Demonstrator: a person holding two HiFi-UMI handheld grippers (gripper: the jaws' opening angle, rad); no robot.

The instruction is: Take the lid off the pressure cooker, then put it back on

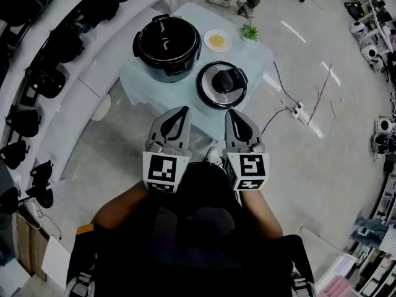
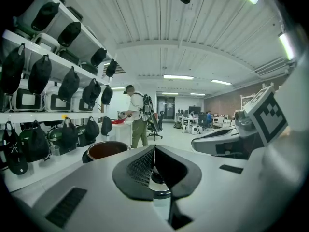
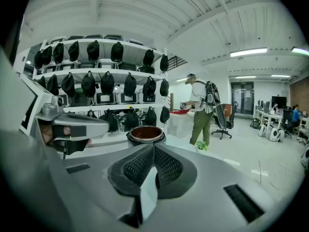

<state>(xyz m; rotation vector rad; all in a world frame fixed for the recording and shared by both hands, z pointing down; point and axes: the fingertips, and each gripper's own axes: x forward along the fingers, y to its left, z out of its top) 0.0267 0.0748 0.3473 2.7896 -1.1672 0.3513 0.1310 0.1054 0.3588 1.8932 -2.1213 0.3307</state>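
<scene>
The black pressure cooker pot stands uncovered on a small table with a pale blue cloth. Its round black lid lies flat on the table to the pot's right. Both grippers hang side by side short of the table's near edge, apart from pot and lid. My left gripper is shut with nothing in it. The right gripper is likewise shut and empty. In the left gripper view the pot sits left of the closed jaws. In the right gripper view the pot shows just beyond the jaw tips.
A white plate with yellow food and a green sprig sit at the table's far side. Curved shelves with black bags run along the left. A power strip and cable lie on the floor. A person stands beyond the table.
</scene>
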